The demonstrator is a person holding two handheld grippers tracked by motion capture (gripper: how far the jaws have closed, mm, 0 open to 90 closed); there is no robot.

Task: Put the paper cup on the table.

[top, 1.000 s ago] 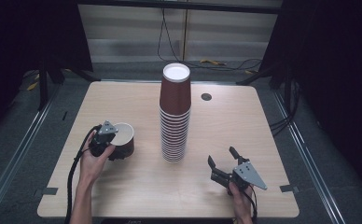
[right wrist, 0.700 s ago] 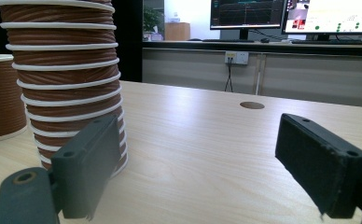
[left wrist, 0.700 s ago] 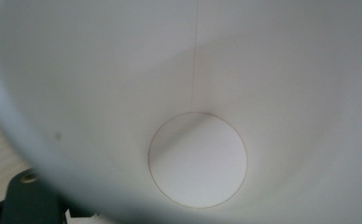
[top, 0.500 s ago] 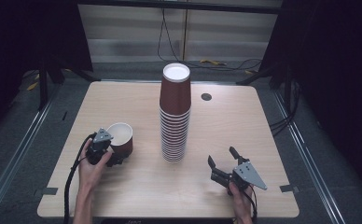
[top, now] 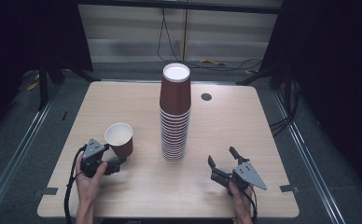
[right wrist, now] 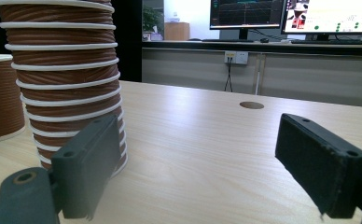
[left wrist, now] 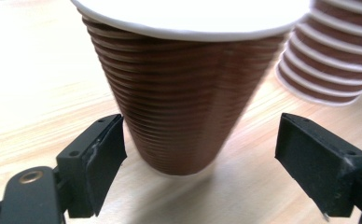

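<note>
The left gripper [left wrist: 202, 163] stands released, its jaws spread either side of the single cup [left wrist: 179, 93], which rests upright on the table [top: 244, 126]. Separating one cup appears done. The right gripper [top: 226, 163] is likewise spread and empty; the cup stack [top: 174, 116] stands beyond its left jaw, apparently awaiting further unstacking.

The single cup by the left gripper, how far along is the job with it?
Done: the single cup stands upright, apart from the cup stack. In hand: the left gripper is open, jaws either side of its base, not clamping. The right gripper is open, holding nothing. Left: likely more cups from the stack.
</note>
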